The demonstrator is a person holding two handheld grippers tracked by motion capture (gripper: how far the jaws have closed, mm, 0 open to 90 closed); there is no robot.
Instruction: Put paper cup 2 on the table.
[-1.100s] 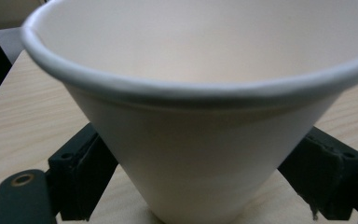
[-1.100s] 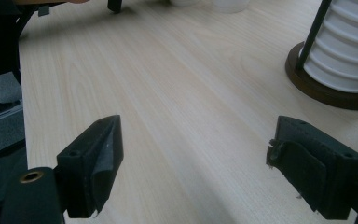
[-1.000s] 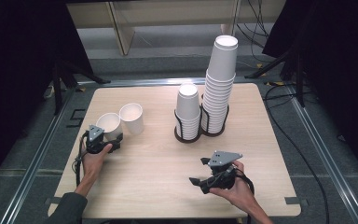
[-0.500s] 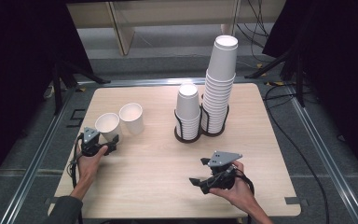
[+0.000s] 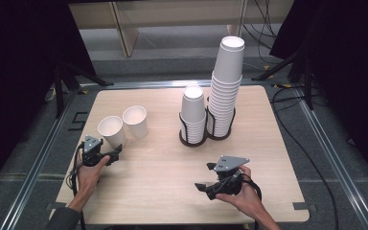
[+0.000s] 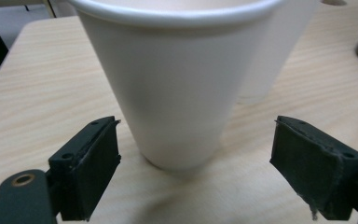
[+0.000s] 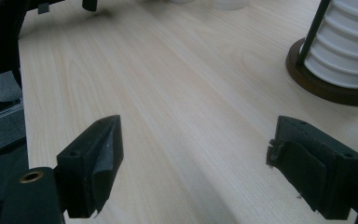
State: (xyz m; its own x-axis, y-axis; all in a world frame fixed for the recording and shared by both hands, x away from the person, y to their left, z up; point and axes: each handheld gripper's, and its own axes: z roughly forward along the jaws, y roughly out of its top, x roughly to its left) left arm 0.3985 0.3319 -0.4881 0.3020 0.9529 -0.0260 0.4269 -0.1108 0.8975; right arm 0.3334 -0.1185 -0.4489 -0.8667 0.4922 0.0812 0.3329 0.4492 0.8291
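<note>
1. My left gripper [image 5: 116, 155] sits near the table's left edge, at about 8 o'clock from the table's middle. Its jaws are spread wide and hold nothing.
2. In the left gripper view, a white paper cup [image 6: 177, 79] stands upright straight ahead at 12 o'clock, its base just beyond the gap between my jaws. Neither jaw touches it.
3. From the high view, that cup [image 5: 111, 131] is the nearer of two loose cups. The second cup [image 5: 135, 121] stands just beside it at 2 o'clock, upright too; I cannot tell whether they touch.
4. My right gripper [image 5: 205, 187] hovers at about 5 o'clock from the table's middle, pointing left. Its jaws are also wide apart, with bare table [image 7: 168, 93] between them.
5. A wire rack [image 5: 206, 139] sits at 1 o'clock from my right gripper, well apart from it. It holds a short stack of cups [image 5: 193, 112] and a tall stack [image 5: 225, 86] beside it.
</note>
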